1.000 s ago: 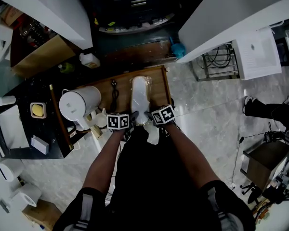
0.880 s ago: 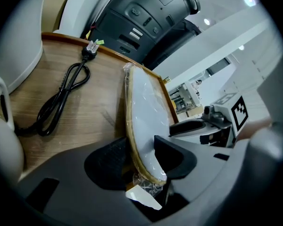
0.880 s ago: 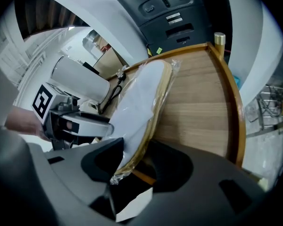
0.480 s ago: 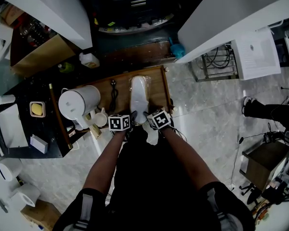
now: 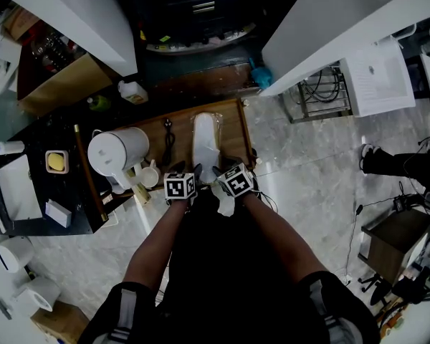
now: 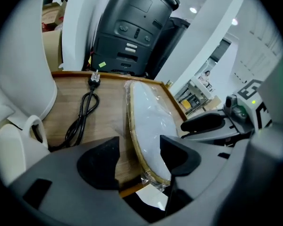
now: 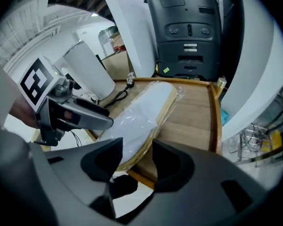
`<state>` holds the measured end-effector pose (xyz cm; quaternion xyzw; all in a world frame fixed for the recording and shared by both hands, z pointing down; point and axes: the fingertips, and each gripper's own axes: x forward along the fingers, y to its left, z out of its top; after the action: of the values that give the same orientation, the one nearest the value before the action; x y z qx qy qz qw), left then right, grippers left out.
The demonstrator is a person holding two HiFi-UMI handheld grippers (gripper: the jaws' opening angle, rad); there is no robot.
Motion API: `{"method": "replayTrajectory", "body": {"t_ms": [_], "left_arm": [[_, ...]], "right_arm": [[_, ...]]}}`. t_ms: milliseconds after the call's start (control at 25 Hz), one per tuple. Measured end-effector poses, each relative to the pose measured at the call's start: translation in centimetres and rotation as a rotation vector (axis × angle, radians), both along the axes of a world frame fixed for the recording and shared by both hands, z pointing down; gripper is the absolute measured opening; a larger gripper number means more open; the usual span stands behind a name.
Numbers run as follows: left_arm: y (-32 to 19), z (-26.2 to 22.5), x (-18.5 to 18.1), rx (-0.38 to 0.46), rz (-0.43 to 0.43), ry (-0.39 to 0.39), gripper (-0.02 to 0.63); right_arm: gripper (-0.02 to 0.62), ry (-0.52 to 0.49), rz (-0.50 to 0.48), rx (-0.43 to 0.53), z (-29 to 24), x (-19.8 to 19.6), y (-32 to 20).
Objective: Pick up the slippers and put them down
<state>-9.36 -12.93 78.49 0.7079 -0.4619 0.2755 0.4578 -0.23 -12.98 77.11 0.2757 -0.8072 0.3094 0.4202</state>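
Both hand-held grippers have drawn closer together over the last second, closing on the near end of the slippers (image 5: 206,138) (the pack itself has not shifted). It lies lengthways on the wooden desk (image 5: 236,131), toe away from me, with its heel end poking past the near edge.

My left hand-held gripper (image 5: 189,172) is released. Its jaws are apart with the heel between them, the pack close against the right-hand jaw and bare wood showing on the other side. My right hand-held gripper (image 5: 221,169) is likewise unclenched, and its jaws straddle the same end from the other side. As far as I can judge, neither has bitten yet.

I'd guess the pack is light and flat: a thin sole with a straw-coloured edge, sealed in clear wrap (image 6: 153,180). The film will be slippery and crinkly, and the sole probably bends, so a pinch at the heel alone may let the toe droop. The best hold is on the firmer sole edge at the overhang, not on the loose tail of film.

A black cable (image 5: 169,140) lies to the left, near the pack but apart from it, with a mug (image 5: 150,175) and a big white jug (image 5: 118,153) beyond. None of them blocks a straight lift, though the cable is what a wide left jaw might snag.
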Motion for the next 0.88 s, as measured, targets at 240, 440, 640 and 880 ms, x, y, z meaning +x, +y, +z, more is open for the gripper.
{"method": "replayTrajectory", "body": {"t_ms": [240,440,640,880], "left_arm": [[-0.2,-2.2,-0.7,0.083,-0.030,0.034,0.265],[0.5,-3.3,-0.7,0.099,-0.005,0.072,0.264],[0.4,-5.6,0.2,0.161,0.001,0.162,0.235],[1.1,-8.6,1.4,0.225,0.041,0.223,0.173]], "right_arm": [[0.169,-0.113,0.035,0.015,-1.5,0.0,0.3],[0.107,-0.137,0.033,0.038,-2.8,0.1,0.6],[0.062,-0.159,0.031,0.080,-4.1,0.5,1.0],[0.031,-0.205,0.078,0.114,-6.6,1.6,1.2]]}}
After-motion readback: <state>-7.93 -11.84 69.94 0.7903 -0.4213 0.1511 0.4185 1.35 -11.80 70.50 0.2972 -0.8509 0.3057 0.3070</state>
